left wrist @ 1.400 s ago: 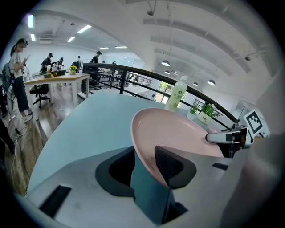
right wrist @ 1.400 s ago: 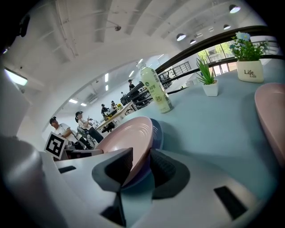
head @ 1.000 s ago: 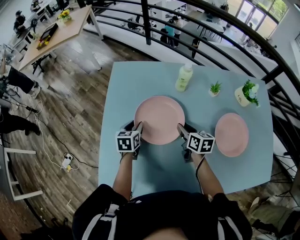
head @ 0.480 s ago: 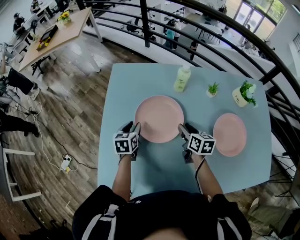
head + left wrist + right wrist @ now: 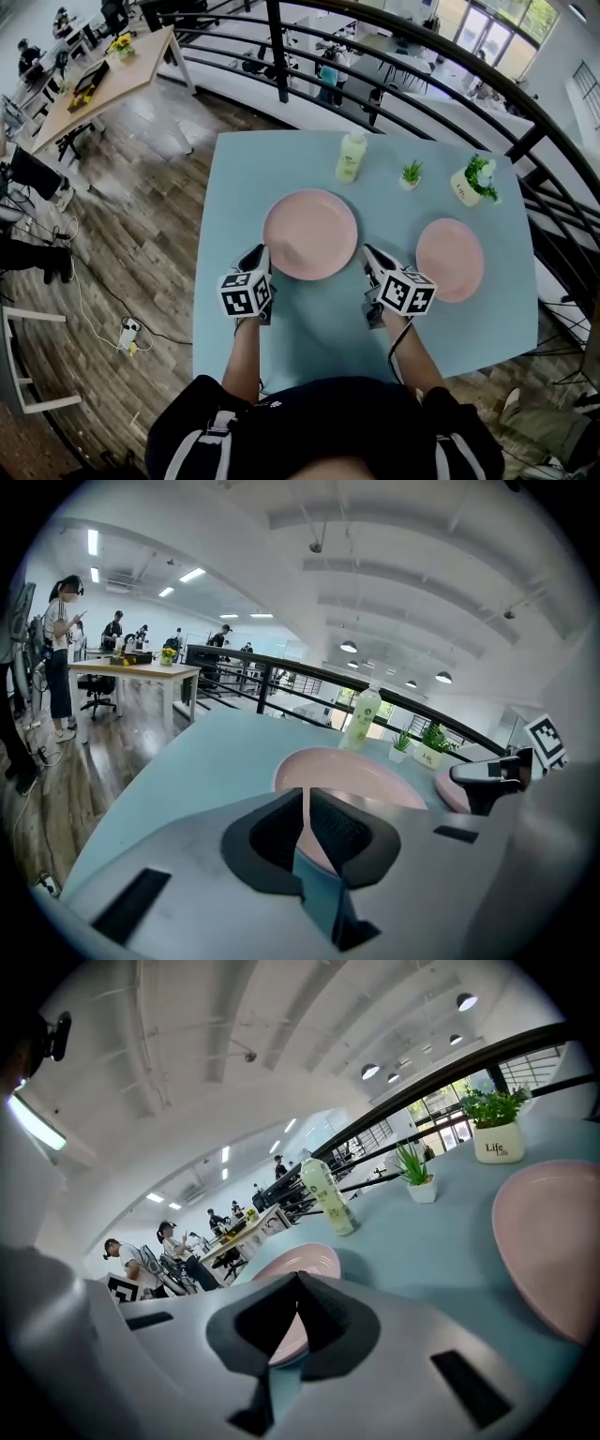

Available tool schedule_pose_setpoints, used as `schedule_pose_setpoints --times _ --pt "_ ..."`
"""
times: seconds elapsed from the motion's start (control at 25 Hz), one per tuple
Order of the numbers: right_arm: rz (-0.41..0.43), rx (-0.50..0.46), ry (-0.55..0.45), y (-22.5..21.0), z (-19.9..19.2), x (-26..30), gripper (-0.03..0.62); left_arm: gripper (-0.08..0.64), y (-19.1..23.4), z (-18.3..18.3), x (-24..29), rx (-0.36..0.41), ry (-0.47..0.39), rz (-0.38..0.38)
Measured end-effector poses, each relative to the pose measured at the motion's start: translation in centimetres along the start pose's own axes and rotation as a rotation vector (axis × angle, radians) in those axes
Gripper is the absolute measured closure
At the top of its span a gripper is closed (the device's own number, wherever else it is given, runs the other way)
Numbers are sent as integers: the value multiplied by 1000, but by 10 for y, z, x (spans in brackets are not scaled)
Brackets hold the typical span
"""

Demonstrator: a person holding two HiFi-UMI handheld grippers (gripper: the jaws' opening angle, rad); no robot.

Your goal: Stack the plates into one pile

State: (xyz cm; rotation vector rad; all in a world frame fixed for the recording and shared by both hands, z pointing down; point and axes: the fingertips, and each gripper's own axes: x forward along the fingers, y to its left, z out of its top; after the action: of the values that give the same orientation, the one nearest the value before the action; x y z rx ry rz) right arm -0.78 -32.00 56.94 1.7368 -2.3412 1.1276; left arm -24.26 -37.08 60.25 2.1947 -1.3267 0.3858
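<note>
A large pink plate (image 5: 310,234) sits mid-table, with a smaller pink plate (image 5: 450,259) to its right. My left gripper (image 5: 259,266) is at the large plate's left near rim. Its jaws have just been closing and now pinch the thin rim between the pads, as the left gripper view (image 5: 307,803) shows with the large plate (image 5: 361,772) beyond. My right gripper (image 5: 368,265) is at the right near rim. In its own view (image 5: 297,1283) the jaws meet over the plate's edge (image 5: 305,1262). The plate looks raised slightly off the table.
A light blue table (image 5: 319,328) carries a pale green bottle (image 5: 352,157) behind the large plate, a small potted plant (image 5: 410,174) and a white pot with flowers (image 5: 472,183). A black railing runs behind the table. Wooden floor lies to the left.
The left jaws have closed on the plate's rim. Both grippers have risen a little with the large plate between them.
</note>
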Motion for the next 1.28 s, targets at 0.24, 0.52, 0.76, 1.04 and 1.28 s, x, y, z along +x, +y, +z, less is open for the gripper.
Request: schedule_pose_setpoints --times 0.24,0.52,0.76,1.04,1.28 --pt "23 27 -26 6 3 -33 591 531 -32 10 -9 -7 -81 -87" --pt "19 67 -25 -9 -5 -57 591 531 -78 3 -14 49 -72 -181" --pt "80 54 -32 -13 0 -68 591 529 -99 3 -16 58 -91 -180" --pt "96 60 -66 -44 20 -105 591 529 -158 2 -7 105 -72 -211" --pt "47 91 -109 -94 35 -142 591 529 -225 -2 7 158 -53 -276"
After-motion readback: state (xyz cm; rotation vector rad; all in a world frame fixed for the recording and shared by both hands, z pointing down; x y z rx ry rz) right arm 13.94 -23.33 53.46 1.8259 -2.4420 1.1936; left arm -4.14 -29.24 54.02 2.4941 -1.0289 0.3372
